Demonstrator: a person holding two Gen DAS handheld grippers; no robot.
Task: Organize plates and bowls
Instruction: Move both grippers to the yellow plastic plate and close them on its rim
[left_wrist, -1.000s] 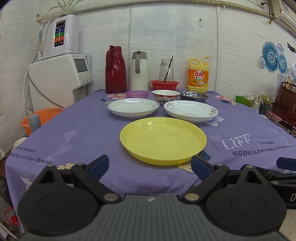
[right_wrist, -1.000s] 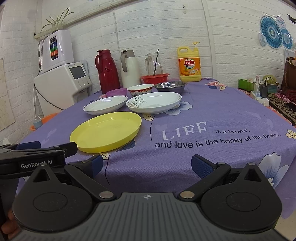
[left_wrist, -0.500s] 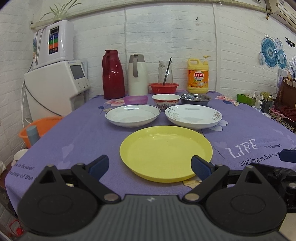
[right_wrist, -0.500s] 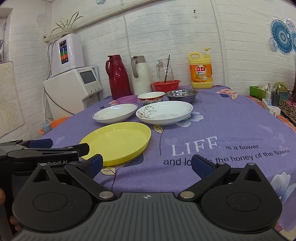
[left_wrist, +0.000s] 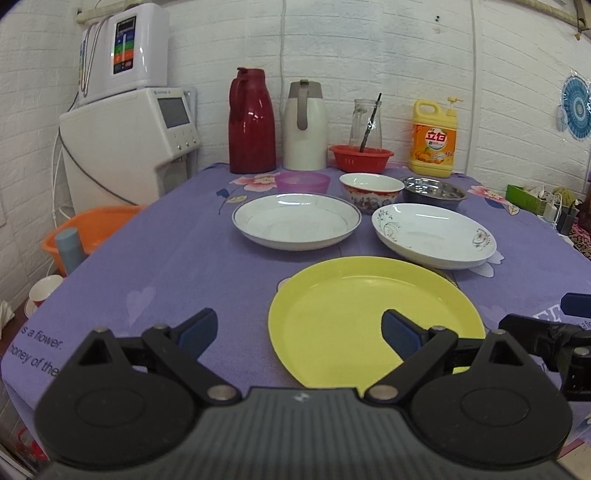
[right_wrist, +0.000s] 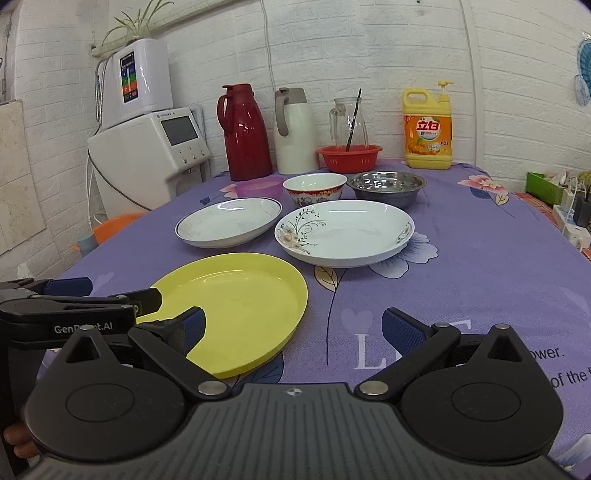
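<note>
We hover both grippers, left (left_wrist: 299, 332) and right (right_wrist: 293, 328), jaws spread wide and empty, at the near edge of the yellow plate (left_wrist: 369, 314). Nothing looks stacked yet; next we probably need a rim grip.

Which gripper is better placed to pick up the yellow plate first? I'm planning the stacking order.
Probably left. The left gripper is open and the yellow plate lies straight ahead, its near rim between the fingers. The right gripper, also open, faces mostly bare tablecloth, with the plate off to its left.
</note>
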